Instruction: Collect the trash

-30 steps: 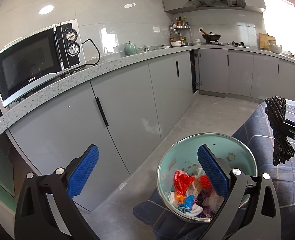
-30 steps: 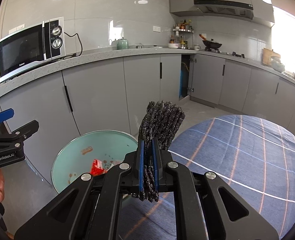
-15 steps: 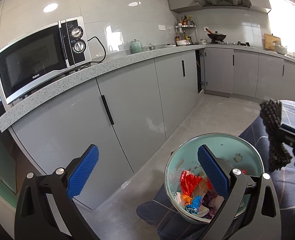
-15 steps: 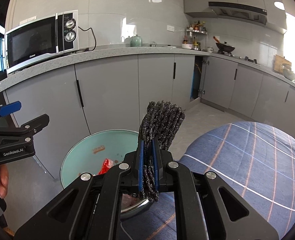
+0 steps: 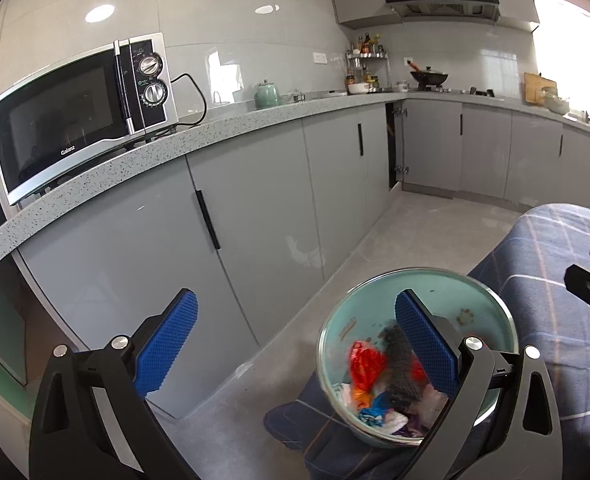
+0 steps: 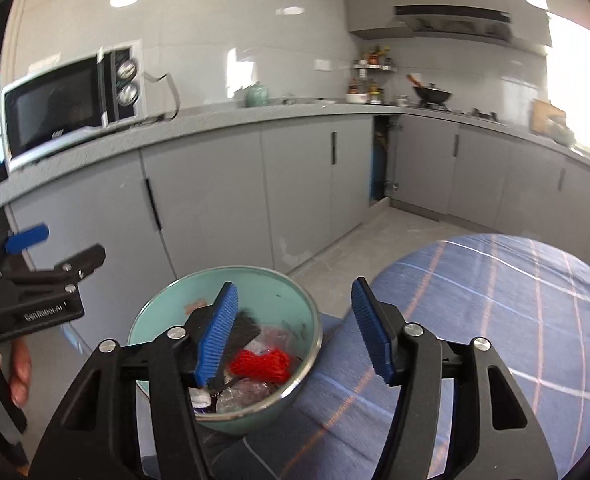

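Observation:
A teal metal bowl (image 5: 483,300) (image 6: 163,312) sits at the edge of a blue checked tablecloth and holds mixed trash: red netting (image 6: 261,364), clear wrappers and coloured scraps. A black mesh scourer (image 5: 399,364) (image 6: 245,330) is blurred inside the bowl, on the trash. My right gripper (image 6: 295,330) is open and empty, just above the bowl's right rim. My left gripper (image 5: 295,340) is open and empty, left of the bowl; it also shows in the right wrist view (image 6: 47,276).
The blue checked tablecloth (image 6: 495,312) covers the table to the right. Grey kitchen cabinets (image 5: 255,208) and a speckled counter with a microwave (image 5: 79,116) run behind. Grey floor (image 5: 415,232) lies between table and cabinets.
My right gripper opened and let go of the black scourer, which dropped into the bowl. The right gripper has moved over the bowl's rim. The left gripper stayed open.

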